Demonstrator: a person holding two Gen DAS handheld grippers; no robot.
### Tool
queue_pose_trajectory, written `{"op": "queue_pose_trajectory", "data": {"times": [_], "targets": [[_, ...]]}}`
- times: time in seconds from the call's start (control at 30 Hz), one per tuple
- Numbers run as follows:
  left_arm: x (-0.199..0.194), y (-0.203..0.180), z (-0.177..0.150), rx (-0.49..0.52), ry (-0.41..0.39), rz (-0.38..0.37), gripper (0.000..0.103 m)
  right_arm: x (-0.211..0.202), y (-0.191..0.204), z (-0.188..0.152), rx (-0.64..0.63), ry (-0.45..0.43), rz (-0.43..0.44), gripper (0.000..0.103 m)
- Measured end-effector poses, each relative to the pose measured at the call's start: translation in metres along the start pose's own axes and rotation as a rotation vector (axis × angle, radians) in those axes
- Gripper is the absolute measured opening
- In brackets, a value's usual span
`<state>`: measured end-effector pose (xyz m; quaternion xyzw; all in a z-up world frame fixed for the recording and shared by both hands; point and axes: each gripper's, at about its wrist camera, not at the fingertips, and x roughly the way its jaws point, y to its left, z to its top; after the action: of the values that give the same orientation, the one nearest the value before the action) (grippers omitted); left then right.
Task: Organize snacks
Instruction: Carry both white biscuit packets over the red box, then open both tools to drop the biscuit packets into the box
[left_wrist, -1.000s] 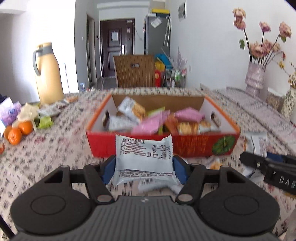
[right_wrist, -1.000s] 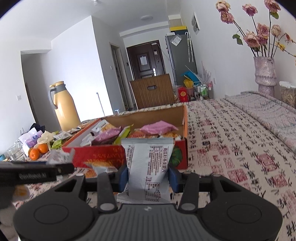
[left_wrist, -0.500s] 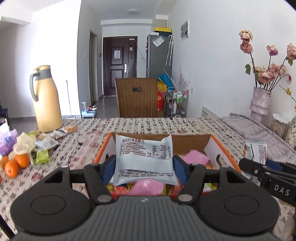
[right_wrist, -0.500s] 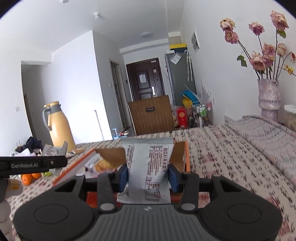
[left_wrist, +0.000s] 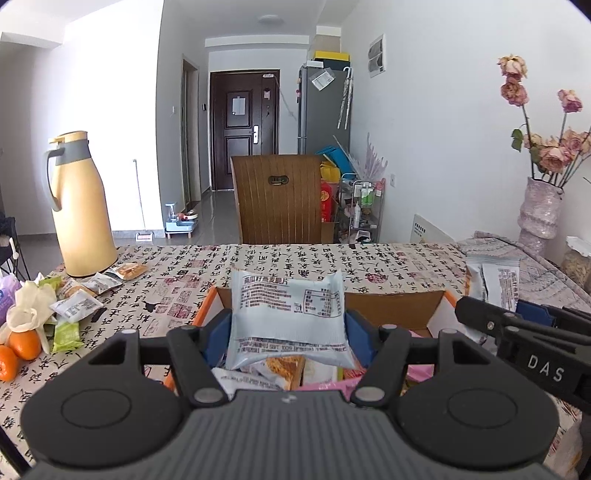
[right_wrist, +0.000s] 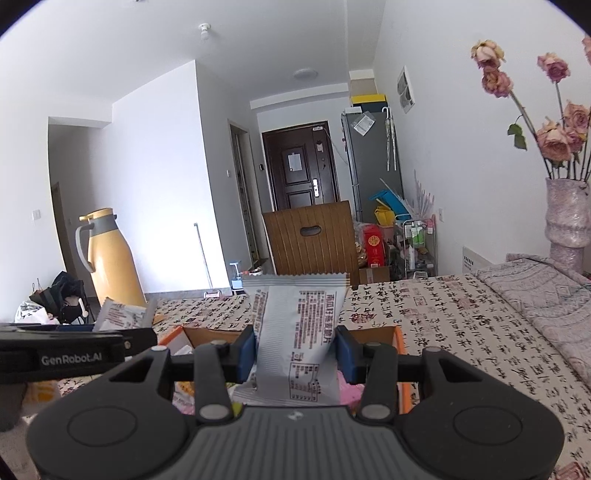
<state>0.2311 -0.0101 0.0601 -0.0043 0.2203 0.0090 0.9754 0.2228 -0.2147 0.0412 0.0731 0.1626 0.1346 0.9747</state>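
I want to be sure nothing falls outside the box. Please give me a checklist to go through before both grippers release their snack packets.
1. Left gripper clamps its pale blue packet from both sides: ok.
2. Right gripper clamps its grey packet from both sides: ok.
3. Left packet is above the open cardboard box: ok.
4. Right packet is above the box: ok.
5. The two grippers are apart from each other: ok.
6. Free room in the box under each packet: cannot tell, the grippers hide it.
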Motion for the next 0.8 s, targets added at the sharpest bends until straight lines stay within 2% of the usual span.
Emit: {"op": "queue_pose_trajectory", "data": {"times": [0.27,0.5,0.67,0.77,0.8], "targets": [[0.039,0.006,-0.007,-0.028,0.042,0.004,0.065,0.04,-0.003,-0.011,0.0,0.052,-0.018,0.044],[0.051,0.012,-0.019,-0.036,0.062,-0.005,0.065,0.055,-0.008,-0.025,0.003,0.107,-0.003,0.044],[0.054,0.015,-0.023,-0.04,0.076,-0.009,0.076,0.059,-0.01,-0.029,-0.001,0.14,-0.005,0.046],[0.053,0.018,-0.024,-0.052,0.069,-0.001,0.092,0.058,-0.013,-0.028,0.01,0.14,-0.011,0.068],[0.051,0.017,-0.024,-0.055,0.06,0.008,0.101,0.057,-0.014,-0.028,0.013,0.135,-0.014,0.08]]}}
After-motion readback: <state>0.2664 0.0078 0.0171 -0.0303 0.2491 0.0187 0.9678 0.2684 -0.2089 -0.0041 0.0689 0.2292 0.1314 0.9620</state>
